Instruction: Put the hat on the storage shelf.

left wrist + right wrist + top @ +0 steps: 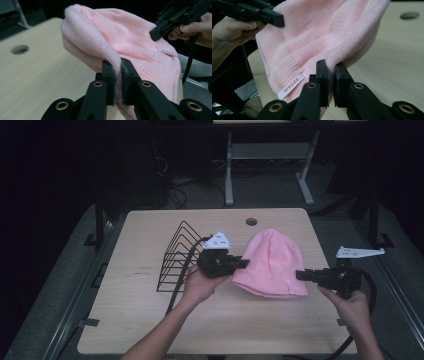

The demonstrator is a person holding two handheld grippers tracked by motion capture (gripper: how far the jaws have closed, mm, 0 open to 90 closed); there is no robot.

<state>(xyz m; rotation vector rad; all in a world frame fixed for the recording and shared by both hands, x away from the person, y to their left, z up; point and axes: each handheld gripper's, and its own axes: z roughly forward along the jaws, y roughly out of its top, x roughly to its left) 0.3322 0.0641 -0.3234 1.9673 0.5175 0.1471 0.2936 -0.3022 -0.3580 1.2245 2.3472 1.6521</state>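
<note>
Pink knit hat (272,262): one item, soft ribbed fabric, small white label (291,86) reading WEDZE sewn near the brim. Position: stretched between my two grippers above the wooden table (135,320), brim toward me, crown toward the round hole (251,221) at the far edge. My left gripper (117,75) is pinched tight on one brim corner, fabric squeezed between its black jaws. My right gripper (331,76) is clamped likewise on the opposite brim corner. Black wire rack (177,257): standing on the table just left of my left hand (200,287).
</note>
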